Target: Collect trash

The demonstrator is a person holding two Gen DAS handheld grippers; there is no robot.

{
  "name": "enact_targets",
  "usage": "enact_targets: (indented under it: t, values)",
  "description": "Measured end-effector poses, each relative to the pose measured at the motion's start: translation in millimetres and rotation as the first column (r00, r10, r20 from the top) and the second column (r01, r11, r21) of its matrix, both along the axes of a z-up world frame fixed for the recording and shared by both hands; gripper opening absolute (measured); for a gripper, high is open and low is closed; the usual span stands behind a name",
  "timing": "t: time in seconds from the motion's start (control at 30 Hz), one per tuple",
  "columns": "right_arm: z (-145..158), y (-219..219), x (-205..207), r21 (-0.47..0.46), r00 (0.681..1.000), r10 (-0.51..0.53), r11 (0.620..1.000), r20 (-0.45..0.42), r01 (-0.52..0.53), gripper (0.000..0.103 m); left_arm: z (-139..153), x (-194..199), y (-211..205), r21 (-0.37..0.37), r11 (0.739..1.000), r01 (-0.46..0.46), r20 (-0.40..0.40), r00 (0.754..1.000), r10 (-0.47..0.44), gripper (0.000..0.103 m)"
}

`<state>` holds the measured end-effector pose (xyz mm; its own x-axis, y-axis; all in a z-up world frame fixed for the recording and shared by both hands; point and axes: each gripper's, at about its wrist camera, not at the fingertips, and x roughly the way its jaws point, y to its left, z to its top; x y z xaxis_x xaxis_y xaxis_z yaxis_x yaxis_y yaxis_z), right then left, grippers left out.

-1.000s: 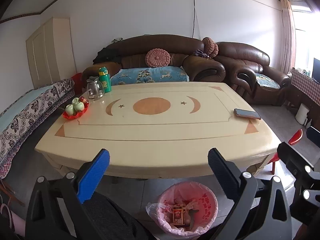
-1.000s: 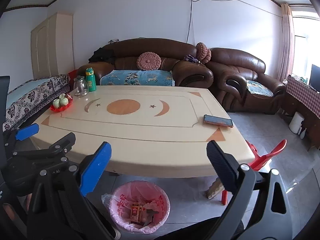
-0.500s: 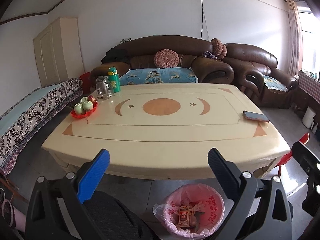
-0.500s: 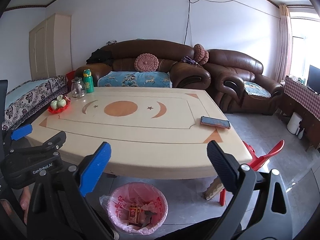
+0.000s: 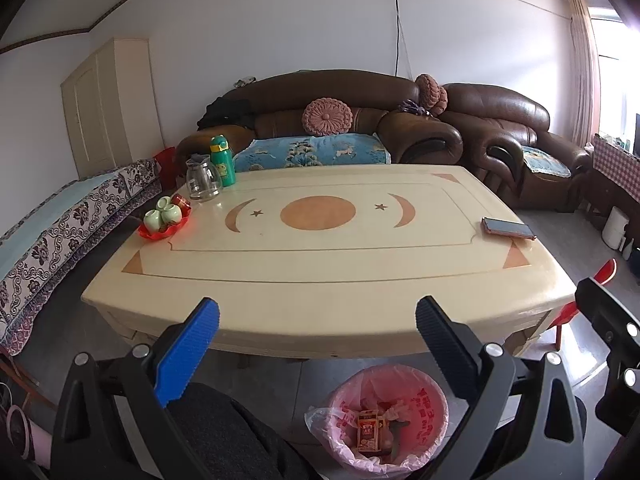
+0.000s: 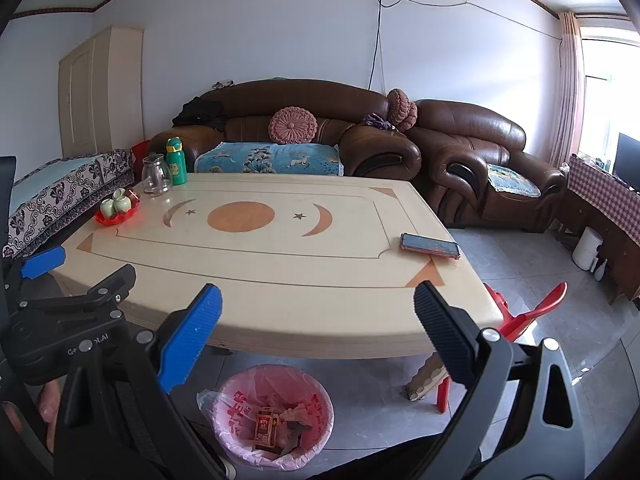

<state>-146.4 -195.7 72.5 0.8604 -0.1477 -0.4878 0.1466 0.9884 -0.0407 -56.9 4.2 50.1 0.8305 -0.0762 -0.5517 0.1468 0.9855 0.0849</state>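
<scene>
Left to right on the cream oval table (image 5: 320, 280) with orange moon inlay: red tray of pale green cups (image 5: 165, 220), clear glass jug (image 5: 203, 181), green drinks bottle (image 5: 222, 162), then a phone in a pinkish case (image 5: 508, 228) near the right edge. No loose trash visible on top.

Trash sits in the pink-bagged round bin (image 6: 276, 412) on the floor just below the table's near edge; red packet (image 6: 265, 428) plus dark scraps inside, can't make out what.

Left gripper (image 5: 316, 332): jaws wide apart, nothing between them. Right gripper (image 6: 316, 320): same, wide and empty. Both hover short of the table edge, above the bin.

Looks like the collecting is done or nearly so. If anything's left: scan the floor around the bin, avoid the phone, drop over the bag's centre, not the rim.
</scene>
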Motion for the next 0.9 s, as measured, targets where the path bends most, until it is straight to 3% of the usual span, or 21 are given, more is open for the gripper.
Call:
enact_targets:
  t: [0.4, 0.5, 0.9]
  values:
    - [-5.2, -6.3, 0.7, 0.004, 1.000, -0.011, 1.000, -0.011, 0.011, 0.094, -7.7, 6.3, 1.0, -0.034, 0.998, 0.044, -0.036, 0.998, -0.046, 0.096]
    - [-6.8, -8.1, 1.4, 0.006, 1.000, -0.014, 1.000, -0.016, 0.014, 0.094, -10.7, 4.0, -2.9, 0.020, 1.000, 0.020, -0.004, 1.000, -0.020, 0.096]
    - [-10.5, -11.0, 4.4, 0.011, 1.000, -0.017, 1.000, -0.023, 0.017, 0.094, -3.8, 0.7, -2.6, 0.036, 0.999, -0.025, 0.035, 0.999, 0.024, 0.096]
